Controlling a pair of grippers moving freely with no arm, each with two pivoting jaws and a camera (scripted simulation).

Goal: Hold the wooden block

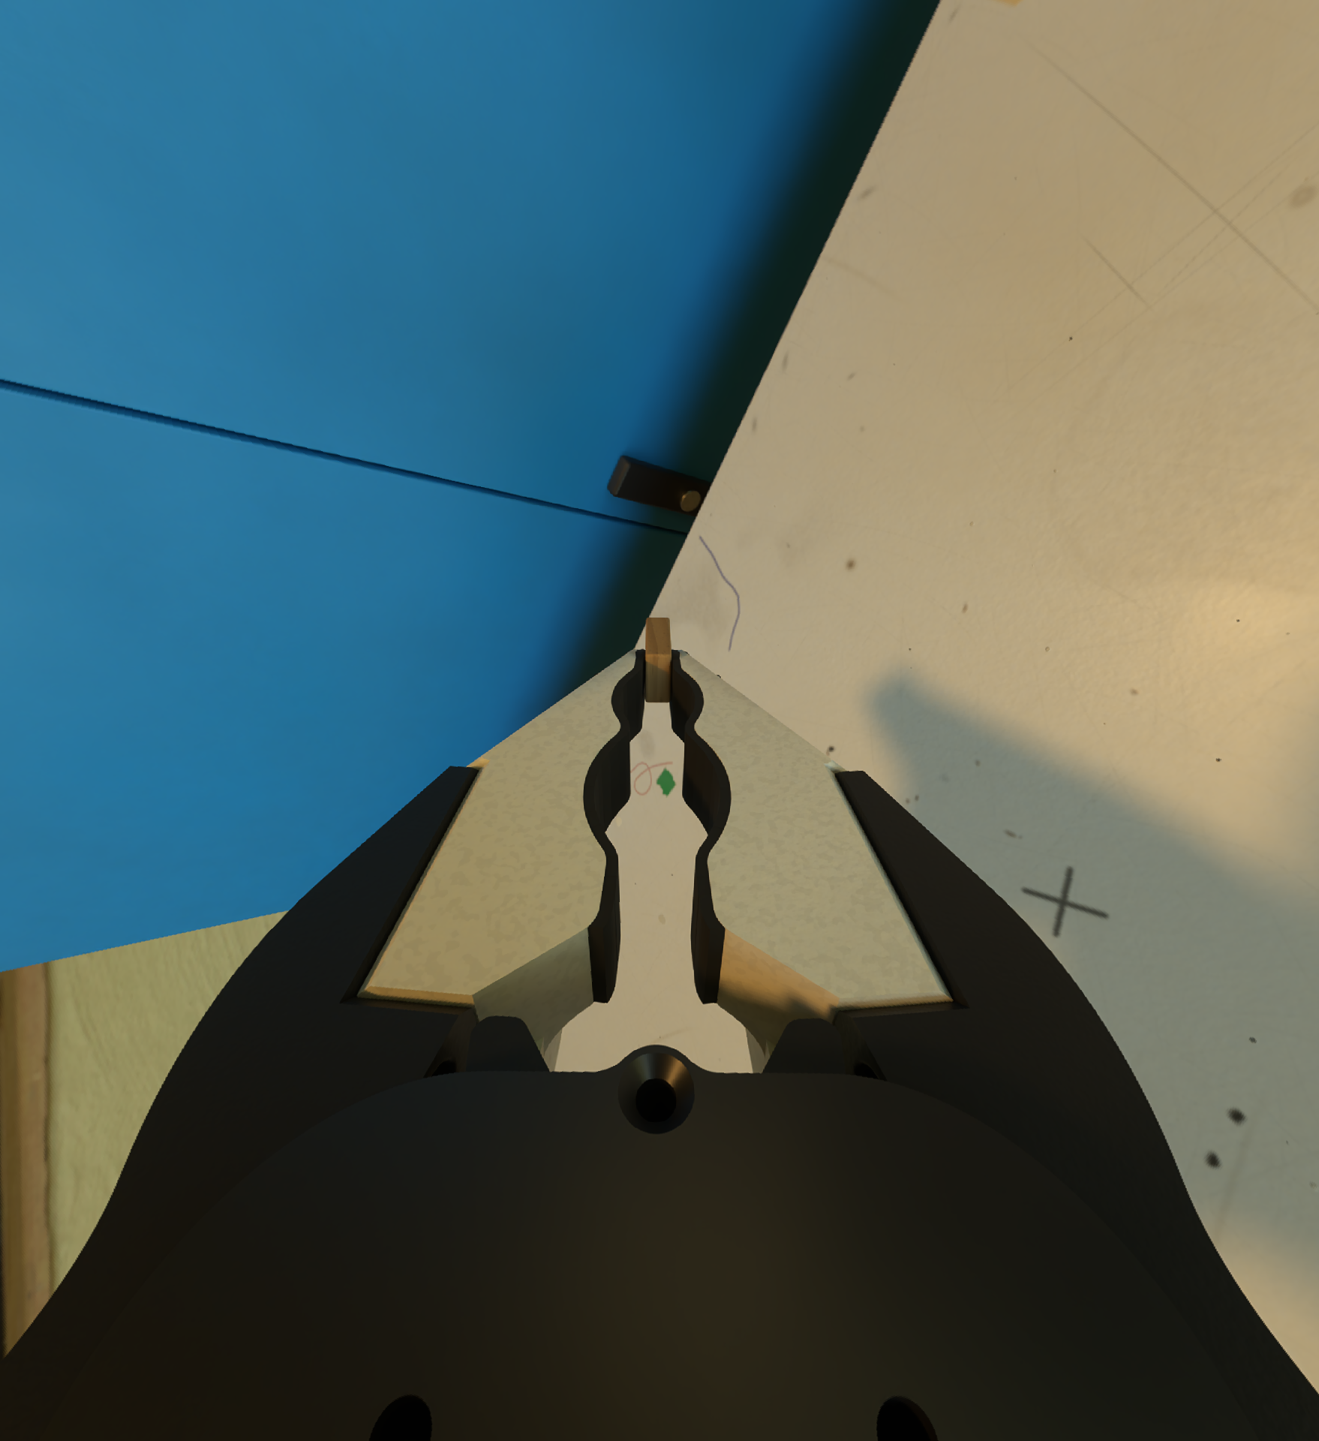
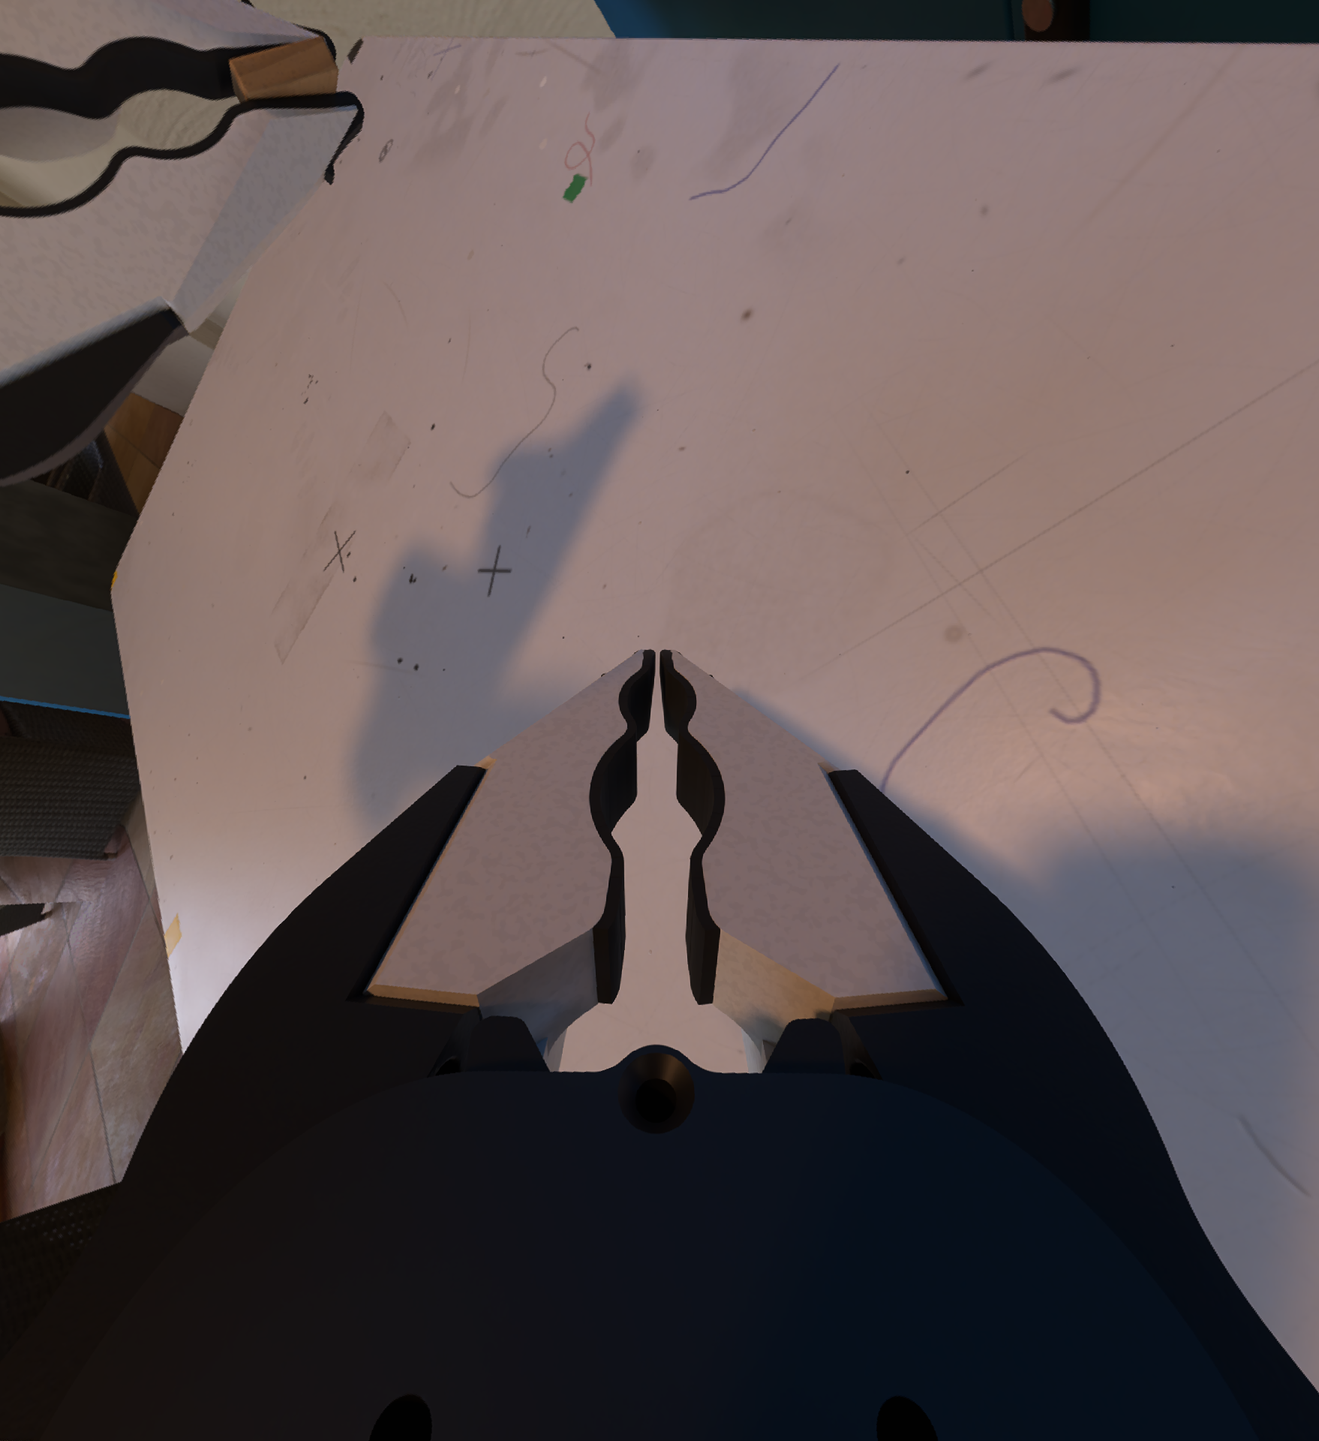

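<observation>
A small light wooden block (image 1: 657, 659) is pinched between the tips of my left gripper (image 1: 657, 663), which is shut on it and holds it above the pale table (image 1: 1030, 546) near the table's edge. In the right wrist view the left gripper (image 2: 290, 82) shows at the top left with the block (image 2: 282, 69) between its tips. My right gripper (image 2: 656, 659) is shut and empty, over the middle of the table (image 2: 952, 351).
A blue cabinet front (image 1: 251, 390) with a dark handle (image 1: 652, 483) lies beyond the table's edge. The table bears pen scribbles, cross marks (image 2: 494, 569) and a small green mark (image 2: 574, 188). Floor and dark objects show past the table's left edge (image 2: 33, 780).
</observation>
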